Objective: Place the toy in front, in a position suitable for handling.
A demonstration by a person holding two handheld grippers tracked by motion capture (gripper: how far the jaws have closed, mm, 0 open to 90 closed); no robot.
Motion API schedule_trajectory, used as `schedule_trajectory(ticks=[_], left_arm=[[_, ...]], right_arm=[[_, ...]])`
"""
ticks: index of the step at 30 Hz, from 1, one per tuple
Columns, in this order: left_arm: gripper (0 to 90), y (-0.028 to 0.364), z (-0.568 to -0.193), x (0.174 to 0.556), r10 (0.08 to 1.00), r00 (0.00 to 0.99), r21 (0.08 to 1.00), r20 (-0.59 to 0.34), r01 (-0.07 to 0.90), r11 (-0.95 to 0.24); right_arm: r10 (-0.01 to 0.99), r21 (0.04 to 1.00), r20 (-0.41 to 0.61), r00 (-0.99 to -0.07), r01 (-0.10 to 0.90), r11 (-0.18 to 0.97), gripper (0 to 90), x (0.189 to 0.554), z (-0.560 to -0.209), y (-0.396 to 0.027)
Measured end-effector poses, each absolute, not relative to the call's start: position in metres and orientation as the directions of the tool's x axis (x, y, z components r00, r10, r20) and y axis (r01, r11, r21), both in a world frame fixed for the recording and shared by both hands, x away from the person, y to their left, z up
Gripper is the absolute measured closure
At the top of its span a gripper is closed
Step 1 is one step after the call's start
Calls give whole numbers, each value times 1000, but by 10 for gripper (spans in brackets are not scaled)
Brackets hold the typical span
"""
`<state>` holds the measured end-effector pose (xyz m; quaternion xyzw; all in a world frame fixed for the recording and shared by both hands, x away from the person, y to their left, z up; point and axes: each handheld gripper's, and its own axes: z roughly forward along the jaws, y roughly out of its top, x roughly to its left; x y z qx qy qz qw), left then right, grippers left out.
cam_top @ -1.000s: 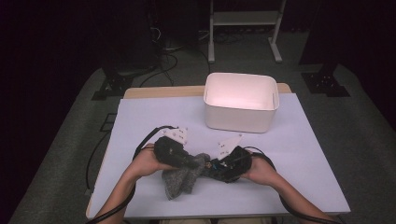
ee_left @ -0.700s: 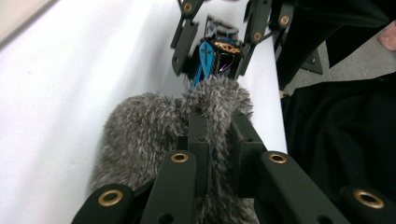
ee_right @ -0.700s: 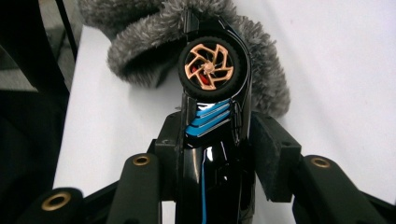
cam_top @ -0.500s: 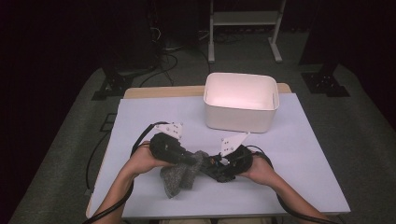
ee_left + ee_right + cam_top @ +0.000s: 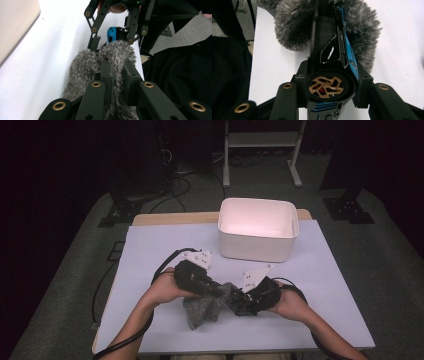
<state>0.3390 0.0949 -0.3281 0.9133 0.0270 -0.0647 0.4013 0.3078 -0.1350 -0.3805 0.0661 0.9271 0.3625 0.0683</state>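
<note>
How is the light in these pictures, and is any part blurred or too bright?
High view: surroundings dark, white bin glows overexposed inside. Left gripper view: near jaws soft, grey furry cloth sharp. Right gripper view: black and blue object shows small glare; table washed bright.

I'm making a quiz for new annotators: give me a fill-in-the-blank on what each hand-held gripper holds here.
1. The left hand-held gripper is shut on a fuzzy ____ cloth.
2. The right hand-held gripper clamps a black and ____ device.
3. Beyond both hands stands an empty white ____ on the table.

Missing words: grey; blue; bin
</note>
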Motion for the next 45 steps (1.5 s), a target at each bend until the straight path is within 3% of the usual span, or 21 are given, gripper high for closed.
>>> schedule_trajectory(ticks=[9,15,19,23,36,45], left_arm=[[811,112,-312,337,20,991,742,-136,115,-660],[811,112,-317,336,19,987,723,-158,129,-678],[811,109,-316,336,14,989,718,-149,118,-686],[811,103,-315,337,4,989,721,-147,110,-684],[808,120,-338,339,52,982,711,-181,167,-683],[811,118,-320,338,22,986,742,-164,138,-655]], right_arm=[[127,766,11,-992,90,636,568,318,-383,-115],[109,758,-3,-994,69,649,560,316,-387,-109],[140,728,-18,-990,83,680,471,312,-389,-114],[154,729,-19,-988,91,678,553,308,-391,-126],[164,762,-2,-987,104,639,555,309,-396,-137],[169,771,19,-985,123,625,555,313,-397,-133]])
